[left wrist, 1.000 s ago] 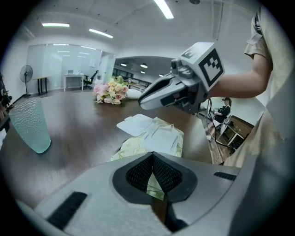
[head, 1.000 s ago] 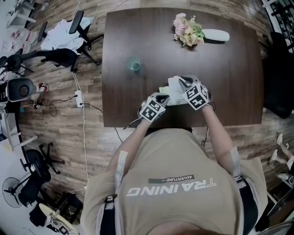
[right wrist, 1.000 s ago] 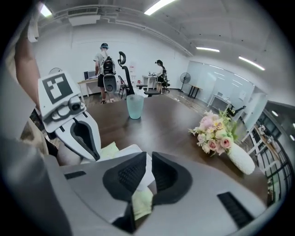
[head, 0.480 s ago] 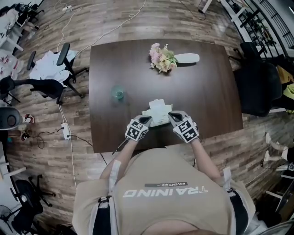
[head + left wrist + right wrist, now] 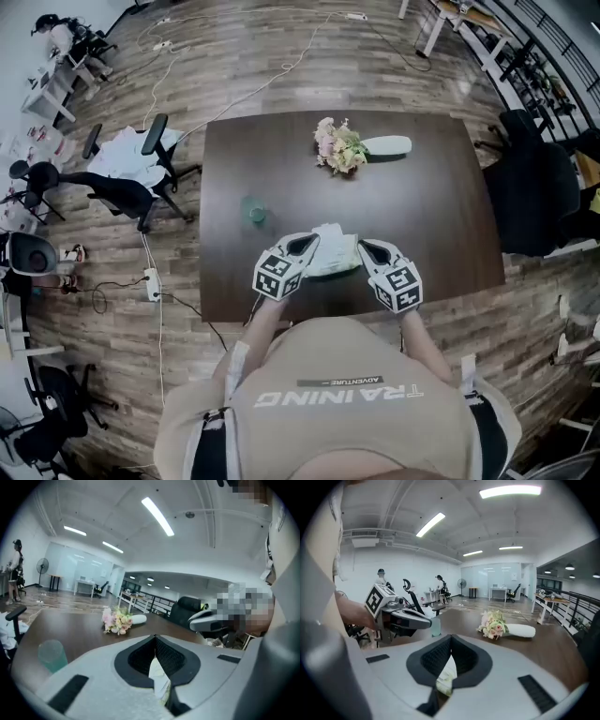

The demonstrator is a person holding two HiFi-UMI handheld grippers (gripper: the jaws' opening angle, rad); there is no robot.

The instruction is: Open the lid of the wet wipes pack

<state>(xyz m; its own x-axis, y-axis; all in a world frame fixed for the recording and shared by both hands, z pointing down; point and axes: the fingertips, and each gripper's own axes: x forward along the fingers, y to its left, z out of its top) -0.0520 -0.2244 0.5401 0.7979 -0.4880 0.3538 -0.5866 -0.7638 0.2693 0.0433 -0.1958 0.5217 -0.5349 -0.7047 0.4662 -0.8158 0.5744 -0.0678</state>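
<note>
A person (image 5: 347, 403) in a tan shirt is standing at the near side of a dark brown table (image 5: 441, 216). The person is holding one gripper in each hand.

The left gripper (image 5: 307, 245) is pinching the left side of the wet wipes pack (image 5: 332, 249). Its jaws are squeezing together on a thin white edge of the pack. This is showing well in the left gripper view.

The right gripper (image 5: 367, 249) is pinching the right side of the same pack. Its jaws are pressing shut too, and a pale, slightly yellow-green bit of the pack is sticking out between them.

So the pack is hanging between the two grippers, over the near part of the table and close to the person's chest. From above, it is not showing whether the pack is touching the table. The lid is not showing well enough to tell if it is open.

Farther back on the table, a bunch of pink and cream flowers (image 5: 338, 148) is lying on its side, with a white vase (image 5: 386, 145) lying flat just beside it. A small green cup (image 5: 255, 212) is standing to the left of the pack, apart from it.

A black chair (image 5: 117, 192) is standing on the wood floor (image 5: 112, 309) to the left of the table.
</note>
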